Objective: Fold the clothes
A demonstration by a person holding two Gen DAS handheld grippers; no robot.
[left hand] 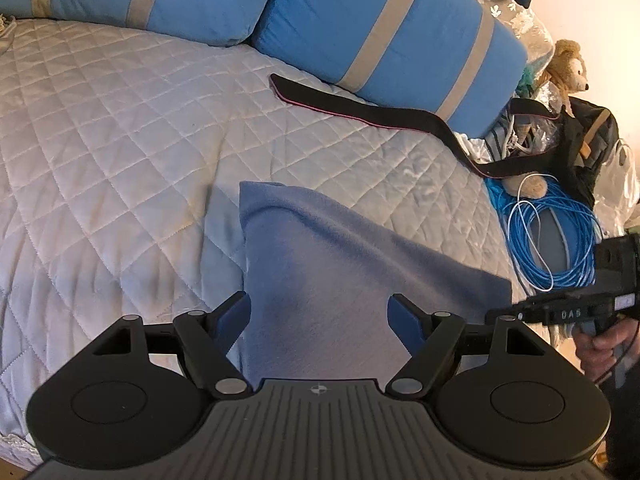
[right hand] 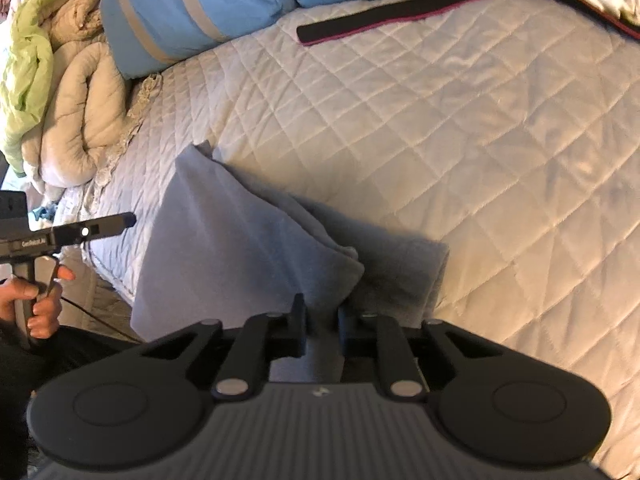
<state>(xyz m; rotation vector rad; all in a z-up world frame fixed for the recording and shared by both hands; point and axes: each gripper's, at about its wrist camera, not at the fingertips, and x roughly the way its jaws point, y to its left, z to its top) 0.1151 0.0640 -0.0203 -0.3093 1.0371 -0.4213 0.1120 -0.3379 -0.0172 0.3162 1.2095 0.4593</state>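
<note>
A pale blue fleece garment is being observed lying partly folded, bunched, at lower centre of frame.

black grippers with blue pads, ribbed grey bases.

pale blue garment, white diamond-quilted bedspread.

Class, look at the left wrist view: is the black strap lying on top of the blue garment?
No, the black strap lies on the quilt, apart from the blue garment.
</note>
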